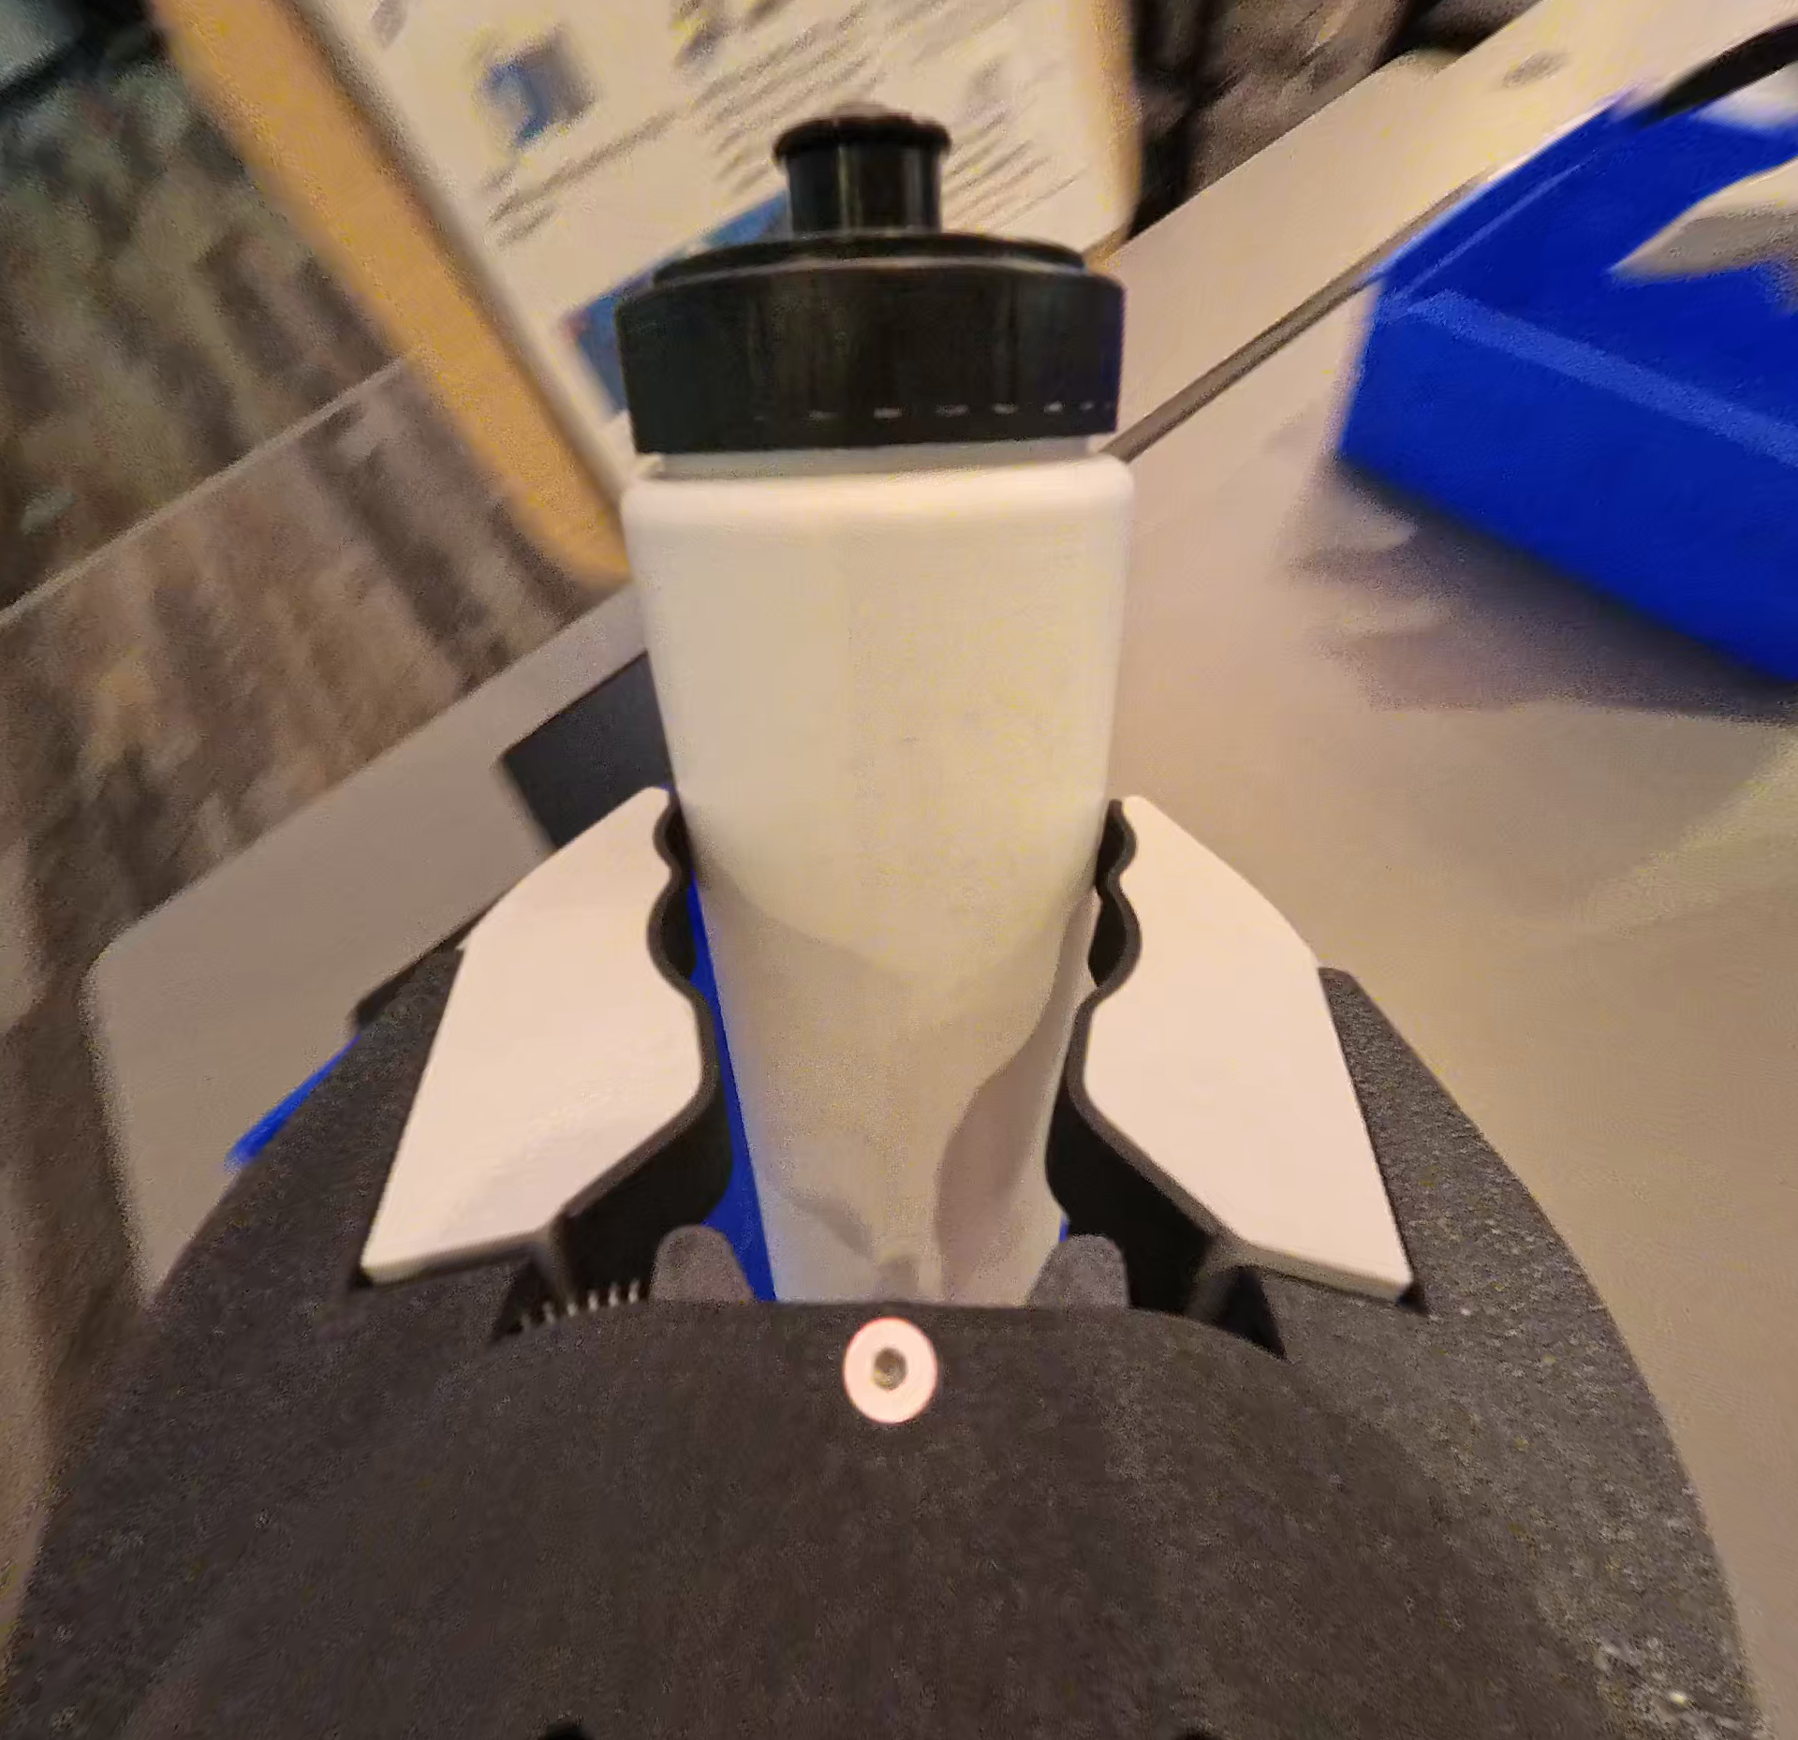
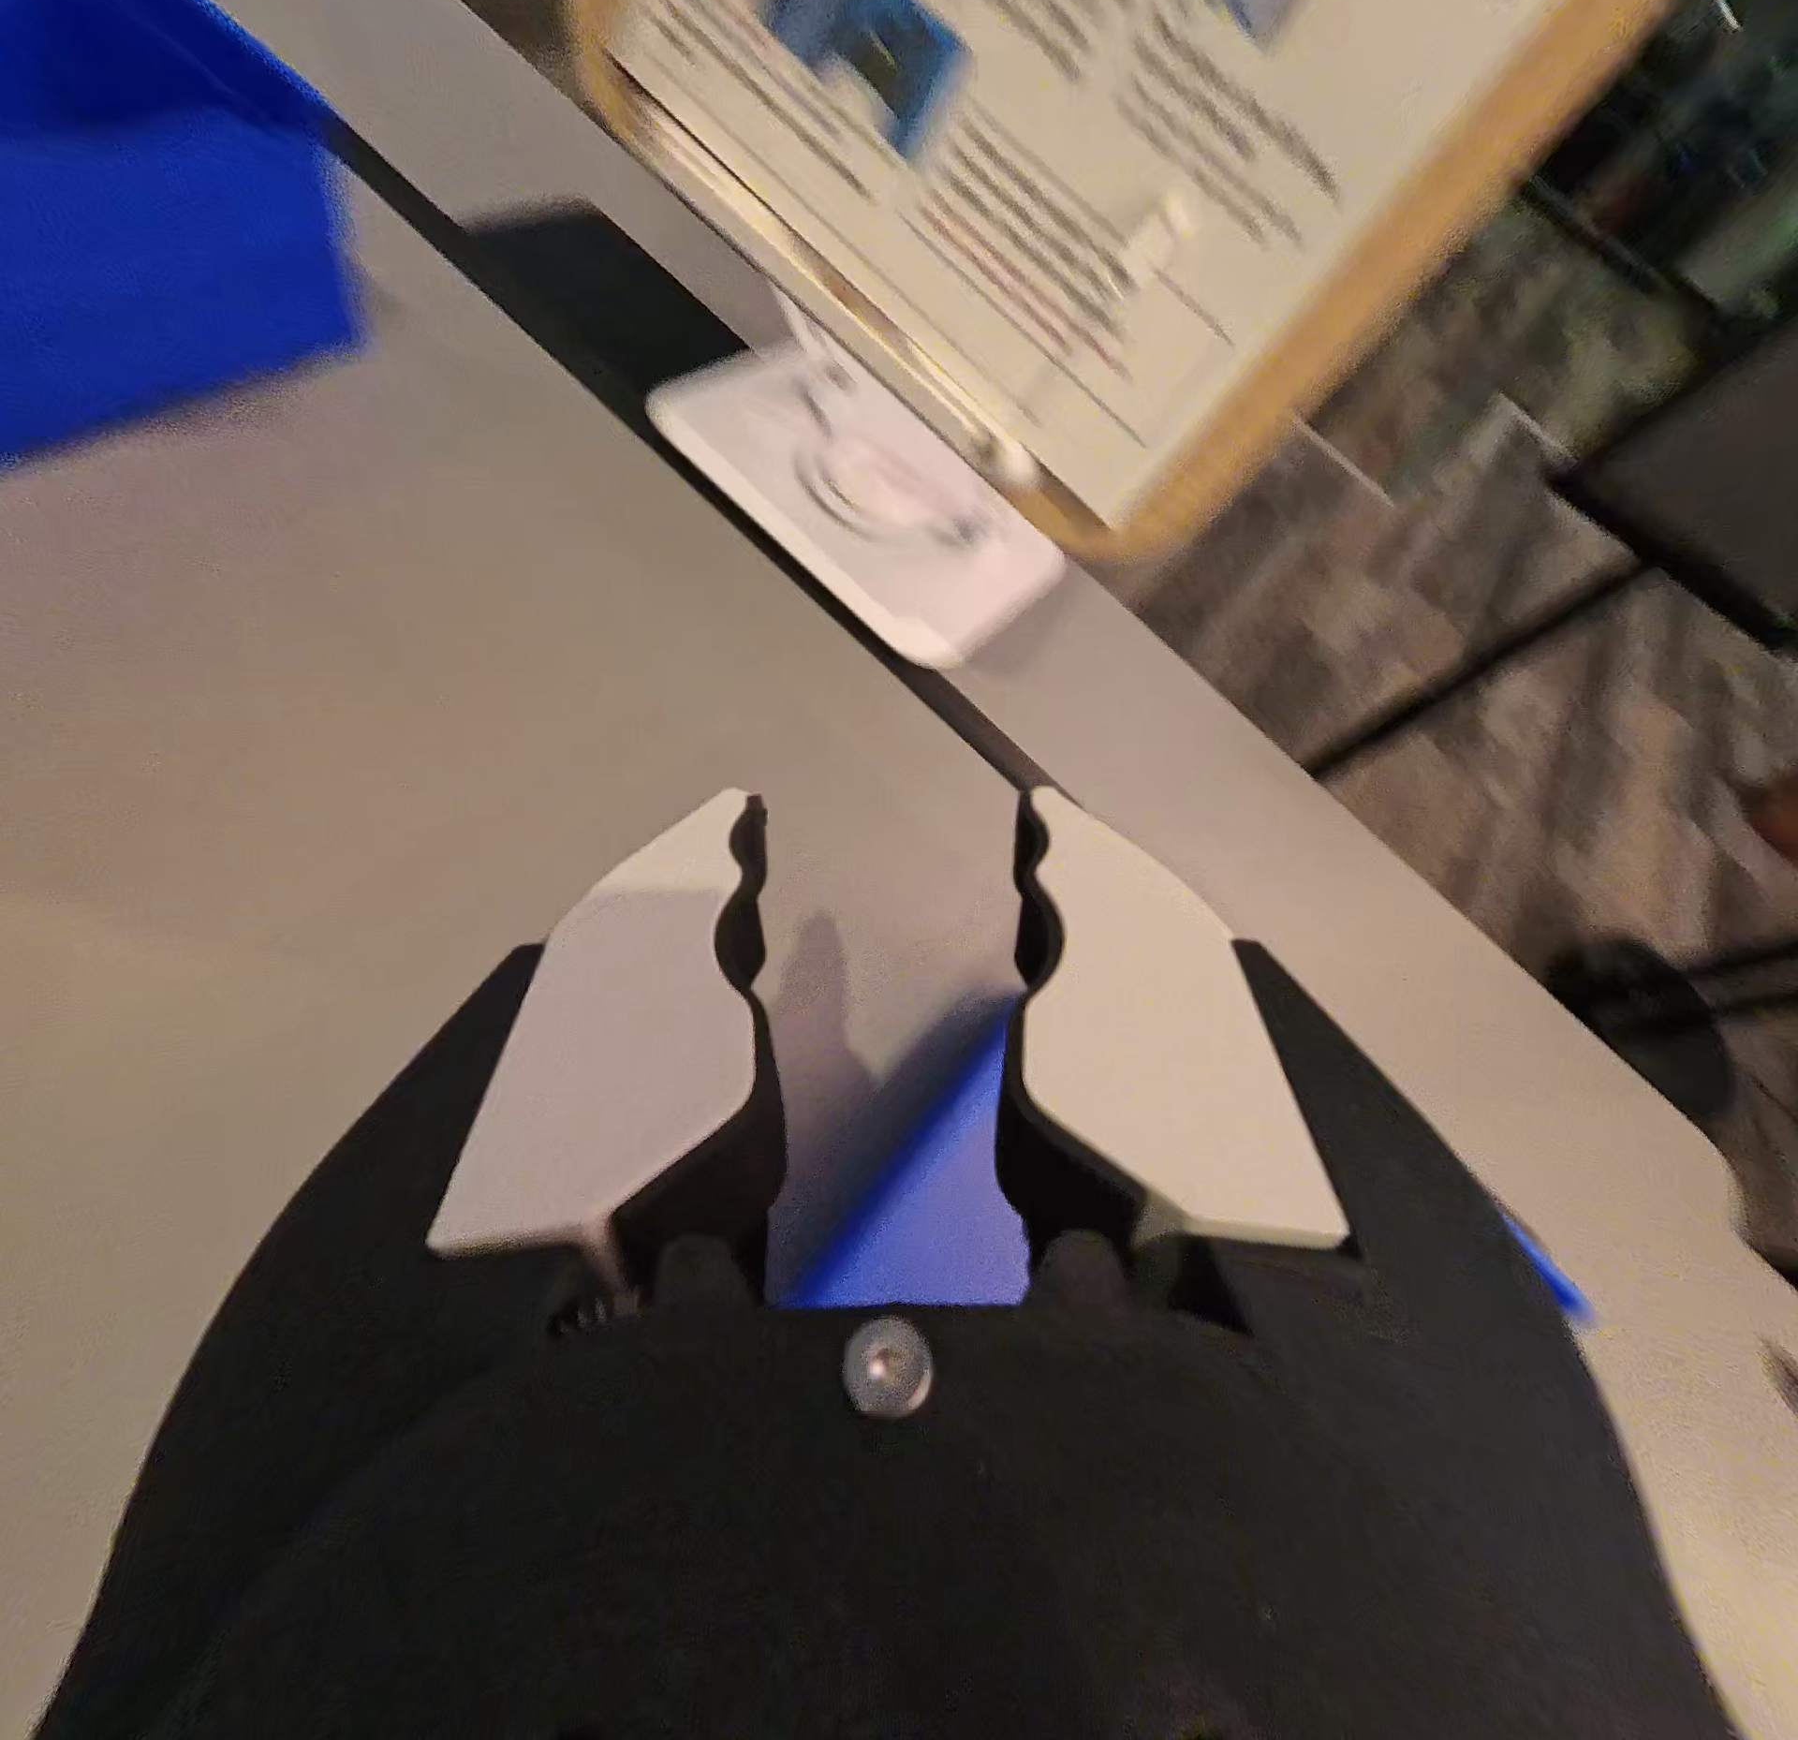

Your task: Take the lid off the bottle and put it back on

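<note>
Blurring background behind bottle (image 1: 876, 769).

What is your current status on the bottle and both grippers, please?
Left gripper shut on white bottle, black lid on. Right gripper open, empty. Blue bin nearby, not in the way.

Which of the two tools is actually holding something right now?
The left tool: its fingers are clamped on the white bottle, whose black lid is on. The right tool is open, with only table between its fingers.
</note>
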Available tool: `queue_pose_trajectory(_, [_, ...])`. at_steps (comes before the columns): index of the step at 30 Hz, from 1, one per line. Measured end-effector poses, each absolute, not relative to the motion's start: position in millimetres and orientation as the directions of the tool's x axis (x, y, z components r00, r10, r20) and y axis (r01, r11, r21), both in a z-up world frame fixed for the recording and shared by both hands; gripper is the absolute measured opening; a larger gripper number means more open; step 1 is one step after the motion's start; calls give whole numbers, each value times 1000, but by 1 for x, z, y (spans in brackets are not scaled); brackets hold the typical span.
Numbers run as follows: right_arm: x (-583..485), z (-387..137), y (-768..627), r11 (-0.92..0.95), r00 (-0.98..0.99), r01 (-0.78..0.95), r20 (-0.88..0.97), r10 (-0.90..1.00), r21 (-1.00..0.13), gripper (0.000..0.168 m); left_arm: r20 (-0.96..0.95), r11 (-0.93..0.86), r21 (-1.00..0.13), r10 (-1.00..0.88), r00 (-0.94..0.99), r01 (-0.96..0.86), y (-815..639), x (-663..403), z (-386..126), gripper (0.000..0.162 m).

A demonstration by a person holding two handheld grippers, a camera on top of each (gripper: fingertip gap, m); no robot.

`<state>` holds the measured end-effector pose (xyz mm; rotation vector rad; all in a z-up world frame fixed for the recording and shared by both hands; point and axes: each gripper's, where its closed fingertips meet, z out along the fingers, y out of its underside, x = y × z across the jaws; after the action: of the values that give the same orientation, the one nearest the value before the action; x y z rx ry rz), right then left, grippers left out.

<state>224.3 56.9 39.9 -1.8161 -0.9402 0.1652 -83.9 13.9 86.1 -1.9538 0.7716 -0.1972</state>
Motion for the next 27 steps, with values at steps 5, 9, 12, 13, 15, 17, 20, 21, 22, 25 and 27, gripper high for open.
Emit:
queue_pose_trajectory(5, [129,86,-26,-7,331,133,37,943,-991,61,-80,-163,-915,-824,560,-370,-24,23,88,80])
queue_pose_trajectory(9, [105,86,-44,-140,183,-26,-142,973,-990,92,-19,-151,-918,-908,419,-367,-40,79,61,80])
queue_pose_trajectory(12, [94,62,-42,-157,174,58,-145,974,-986,96,-37,-132,-913,-915,402,-385,-38,100,40,80])
queue_pose_trajectory(13, [95,57,-37,-132,204,73,-115,972,-989,85,-53,-116,-912,-919,392,-393,-38,104,34,81])
queue_pose_trajectory(15, [95,50,-31,-111,218,82,-91,972,-990,76,-86,-89,-912,-913,399,-401,-33,106,27,80])
queue_pose_trajectory(17, [96,44,-28,-112,220,97,-89,971,-989,75,-87,-82,-918,-912,401,-387,-29,107,21,81])
queue_pose_trajectory(20, [96,37,-24,-113,218,105,-87,972,-988,75,-82,-85,-919,-914,397,-386,-25,106,16,81])
queue_pose_trajectory(21, [96,35,-22,-114,222,107,-88,971,-988,75,-98,-80,-913,-909,405,-401,-22,104,15,82])
queue_pose_trajectory(22, [96,33,-20,-112,231,109,-85,969,-988,75,-118,-70,-905,-907,405,-420,-21,102,14,82])
queue_pose_trajectory(25, [97,27,-14,-128,249,110,-97,964,-986,75,-171,-33,-897,-894,414,-442,-18,94,16,81])
queue_pose_trajectory(27, [99,22,-7,-126,275,109,-92,957,-986,75,-173,-17,-911,-891,420,-413,-16,90,22,79])
